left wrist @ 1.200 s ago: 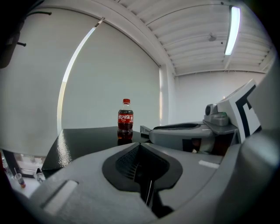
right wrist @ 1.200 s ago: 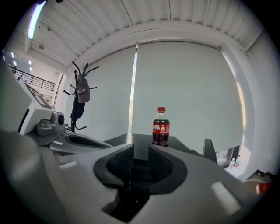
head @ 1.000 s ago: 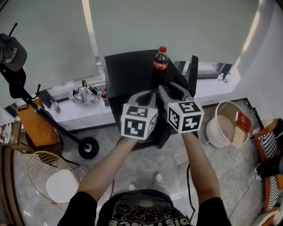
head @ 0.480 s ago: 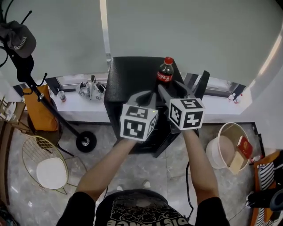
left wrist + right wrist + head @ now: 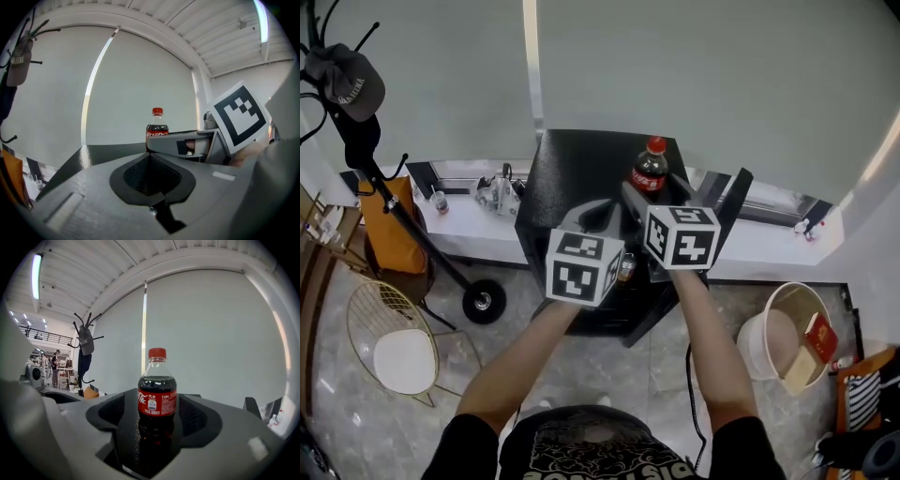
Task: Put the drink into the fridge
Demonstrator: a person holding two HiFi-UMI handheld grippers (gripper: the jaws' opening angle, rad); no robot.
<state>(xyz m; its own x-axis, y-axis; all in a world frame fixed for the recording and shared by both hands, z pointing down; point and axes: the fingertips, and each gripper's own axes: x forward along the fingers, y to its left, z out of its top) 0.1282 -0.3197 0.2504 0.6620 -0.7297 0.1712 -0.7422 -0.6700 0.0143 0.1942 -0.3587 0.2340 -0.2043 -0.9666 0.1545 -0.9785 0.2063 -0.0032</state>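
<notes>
The person stands over a small black fridge [image 5: 572,169] with a claw in each hand, both reaching away from the body across the fridge's top. The right claw [image 5: 656,192] has just been spreading its jaws, and they now stand wide apart. The cola bottle [image 5: 649,171] is upright between them, red cap up, its base on the fridge top. There is a clear gap between the bottle and the pad on either side, so nothing grips it.

The left claw [image 5: 602,211] sits just beside the right one, on its inner side, with its jaws pressed together and nothing between them. From this claw the bottle is ahead and a little to the right, partly behind the right claw's nearer jaw.

Past the right claw's outer side a dark door [image 5: 733,197] sticks out from the fridge. Further out on that side, down on the floor, stands a white bucket [image 5: 773,328].

Well away on the left claw's outer side a coat stand [image 5: 366,159] carries a cap [image 5: 352,80]. A wire chair [image 5: 394,352] with a white seat stands on the floor, back toward the person. A white ledge [image 5: 478,225] runs along the wall behind the fridge.
</notes>
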